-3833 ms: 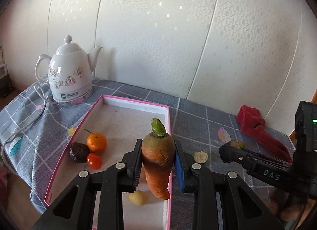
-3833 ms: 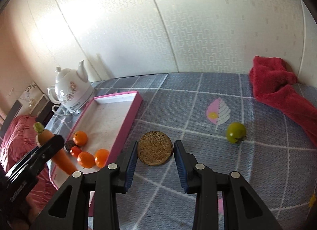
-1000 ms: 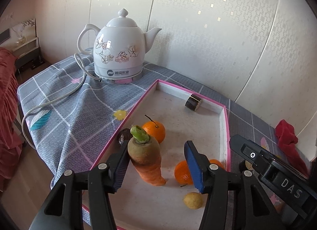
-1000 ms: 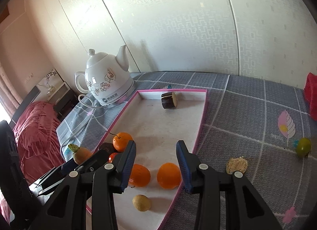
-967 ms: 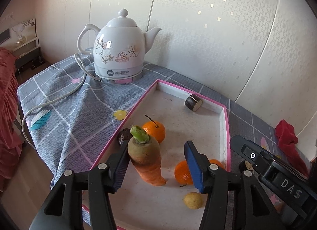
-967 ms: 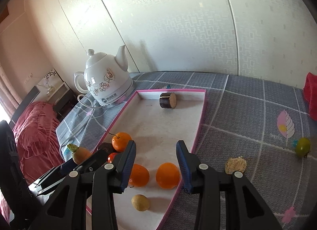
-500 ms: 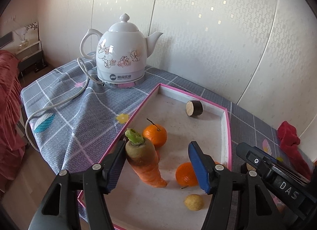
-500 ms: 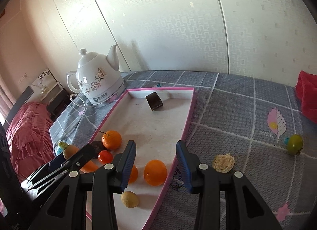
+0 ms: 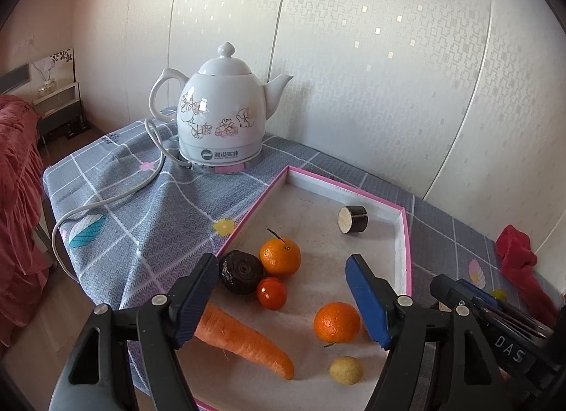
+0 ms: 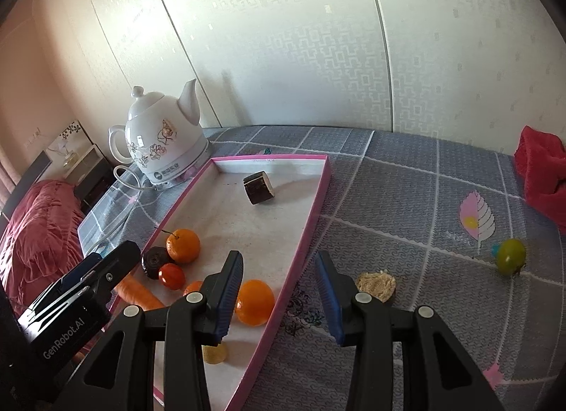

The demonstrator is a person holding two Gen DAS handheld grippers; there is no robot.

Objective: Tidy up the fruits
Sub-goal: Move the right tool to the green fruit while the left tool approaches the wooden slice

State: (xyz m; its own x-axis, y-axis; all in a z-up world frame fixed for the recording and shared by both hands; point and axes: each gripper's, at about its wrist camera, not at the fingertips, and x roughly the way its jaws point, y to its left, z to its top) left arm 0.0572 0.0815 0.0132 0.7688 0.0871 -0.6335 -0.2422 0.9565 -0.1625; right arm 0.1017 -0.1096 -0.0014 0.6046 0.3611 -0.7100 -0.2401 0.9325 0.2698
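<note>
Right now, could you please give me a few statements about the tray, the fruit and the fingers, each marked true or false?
1. The carrot lies flat in the pink tray. True.
2. The left gripper grips the carrot. False: its fingers are opening, off it.
3. The green fruit is in the tray. False: it sits on the tablecloth.
4. The kettle stands outside the tray. True.
5. The right gripper holds an orange. False: it holds nothing.

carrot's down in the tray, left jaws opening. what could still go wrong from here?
1. The carrot lies with its thick end against the left gripper's inner pad; pulling back could drag it toward the tray edge.
2. The oranges and the small yellow fruit sit loose near that gripper; a sideways exit may knock them rolling.
3. The green fruit is round on bare cloth and may roll when gripped.
</note>
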